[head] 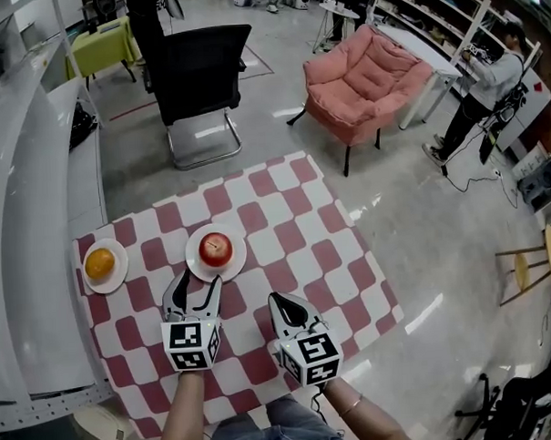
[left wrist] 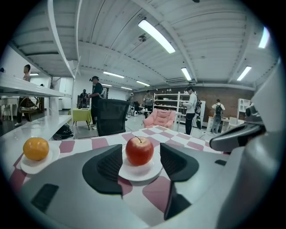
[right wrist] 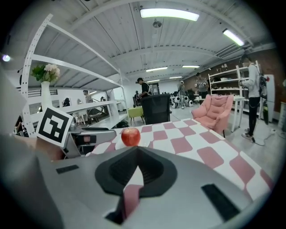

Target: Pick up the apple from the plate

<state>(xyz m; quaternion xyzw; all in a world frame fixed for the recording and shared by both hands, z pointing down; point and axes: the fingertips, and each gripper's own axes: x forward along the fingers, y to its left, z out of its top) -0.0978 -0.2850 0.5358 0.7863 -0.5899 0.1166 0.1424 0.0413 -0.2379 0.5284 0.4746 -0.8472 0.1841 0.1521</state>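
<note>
I see two small round white plates on the red-and-white checked cloth (head: 304, 250): one plate (head: 236, 264) holds the smooth, glossy red apple (head: 216, 247), and the other plate (head: 89, 283), off to the left, holds a dimpled orange (head: 100, 263). My left gripper (head: 196, 284) has its ribbed dark jaws spread wide, and the apple sits just ahead of their tips, framed in the gap but untouched. My right gripper (head: 277, 301) hangs over bare cloth to the apple's right with its jaws pinched together on nothing.
</note>
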